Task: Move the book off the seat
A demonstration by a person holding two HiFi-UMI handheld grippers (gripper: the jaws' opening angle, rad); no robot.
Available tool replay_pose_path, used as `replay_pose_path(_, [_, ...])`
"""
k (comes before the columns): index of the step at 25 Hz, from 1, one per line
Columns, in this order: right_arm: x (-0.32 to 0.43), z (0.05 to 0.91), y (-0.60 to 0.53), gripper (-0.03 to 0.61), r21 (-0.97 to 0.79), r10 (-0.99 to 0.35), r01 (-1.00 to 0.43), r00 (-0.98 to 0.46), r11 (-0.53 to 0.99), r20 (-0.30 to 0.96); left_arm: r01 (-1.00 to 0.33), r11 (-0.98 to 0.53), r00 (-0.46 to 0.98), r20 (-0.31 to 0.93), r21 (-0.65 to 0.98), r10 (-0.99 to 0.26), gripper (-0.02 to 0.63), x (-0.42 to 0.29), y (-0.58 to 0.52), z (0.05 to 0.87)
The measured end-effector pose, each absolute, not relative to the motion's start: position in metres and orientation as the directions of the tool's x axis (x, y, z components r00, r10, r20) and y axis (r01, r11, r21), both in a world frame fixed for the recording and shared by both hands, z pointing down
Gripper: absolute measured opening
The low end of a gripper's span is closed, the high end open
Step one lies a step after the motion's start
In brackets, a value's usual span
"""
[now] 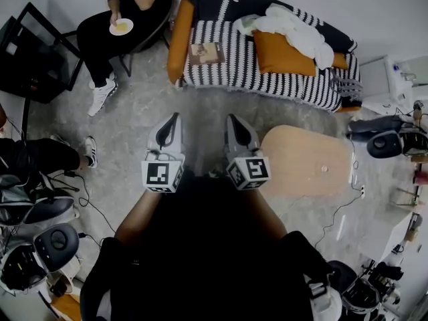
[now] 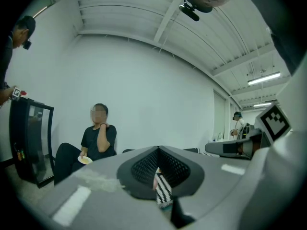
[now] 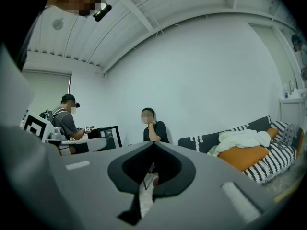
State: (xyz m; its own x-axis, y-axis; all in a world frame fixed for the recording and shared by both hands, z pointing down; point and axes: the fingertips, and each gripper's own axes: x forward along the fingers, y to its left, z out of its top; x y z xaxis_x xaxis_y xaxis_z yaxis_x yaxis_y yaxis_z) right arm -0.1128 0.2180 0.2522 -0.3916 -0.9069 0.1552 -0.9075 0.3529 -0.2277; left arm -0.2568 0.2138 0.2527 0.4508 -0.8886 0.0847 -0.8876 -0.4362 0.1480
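Our left gripper [image 1: 174, 118] and right gripper [image 1: 231, 119] are both closed and empty. The book [image 1: 204, 52] looks light and stiff, so we'd pinch its near edge.

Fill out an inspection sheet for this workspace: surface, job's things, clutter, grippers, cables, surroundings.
Surface: striped sofa, seat partly covered.
Job's things: book lies flat on the seat near its left end in the head view, untouched.
Clutter: white blanket and orange cushion on the seat, right of the book.
Grippers: left gripper and right gripper shut, empty, side by side short of the sofa.
Cables: loose cable on the floor beside the wooden table.
Surroundings: seated person holding a plate.
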Motion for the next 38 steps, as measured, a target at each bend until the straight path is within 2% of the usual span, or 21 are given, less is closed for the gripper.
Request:
replay_pose_path(14, [-0.136,0.264,0.199,0.008,-0.224,-0.928,-0.929,-0.336,0.296,0.163,-0.885,-0.435,0.454,0.099,0.167,-0.886,0.006,-0.296,0.192,0.272])
replay_pose_path(24, [-0.122,0.276,0.153,0.008,-0.247,-0.924,-0.922,-0.342,0.297,0.168,-0.889,-0.429,0.446,0.096,0.159,-0.89,0.006,-0.276,0.148,0.274])
replay_pose_path(38, [-0.083,0.282,0.034,0.008,-0.247,-0.903,-0.911,-0.382,0.331,0.196,-0.895,-0.414,0.437,0.138,0.168,-0.889,0.006,-0.223,0.031,0.281])
